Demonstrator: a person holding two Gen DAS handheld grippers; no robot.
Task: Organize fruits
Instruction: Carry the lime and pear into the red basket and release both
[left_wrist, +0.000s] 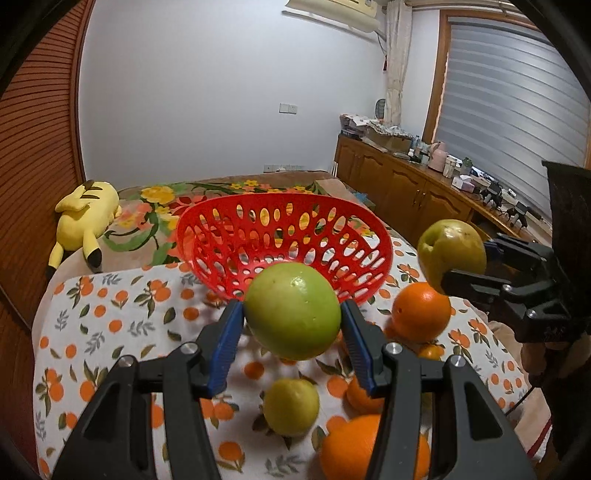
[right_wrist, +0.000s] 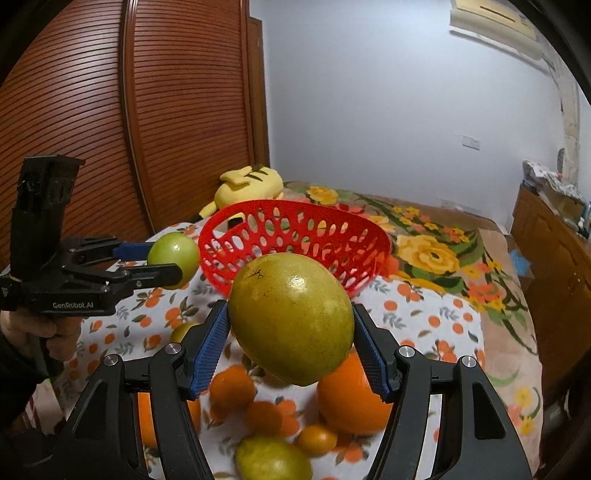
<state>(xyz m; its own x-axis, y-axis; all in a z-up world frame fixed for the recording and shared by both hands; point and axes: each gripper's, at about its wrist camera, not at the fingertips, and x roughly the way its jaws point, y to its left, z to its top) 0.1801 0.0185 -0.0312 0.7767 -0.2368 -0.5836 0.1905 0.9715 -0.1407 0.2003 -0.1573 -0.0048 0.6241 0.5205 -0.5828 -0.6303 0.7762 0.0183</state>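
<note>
My left gripper (left_wrist: 291, 314) is shut on a round green apple (left_wrist: 293, 310), held in the air just in front of the red perforated basket (left_wrist: 280, 199). The right gripper (right_wrist: 291, 321) is shut on a bigger yellow-green fruit (right_wrist: 291, 317), also lifted before the basket (right_wrist: 295, 204). Each wrist view shows the other gripper: the right gripper (left_wrist: 469, 264) with its fruit (left_wrist: 452, 254) at the right, the left gripper (right_wrist: 166, 260) with the apple (right_wrist: 173, 258) at the left. The basket looks empty.
On the orange-print cloth (left_wrist: 110, 325) below lie oranges (left_wrist: 421, 312) (right_wrist: 351, 395), a small yellow-green fruit (left_wrist: 291, 406) and small tangerines (right_wrist: 317, 439). A yellow plush toy (left_wrist: 86, 214) lies behind on the flowered blanket. A wooden cabinet (left_wrist: 406, 192) stands to the right.
</note>
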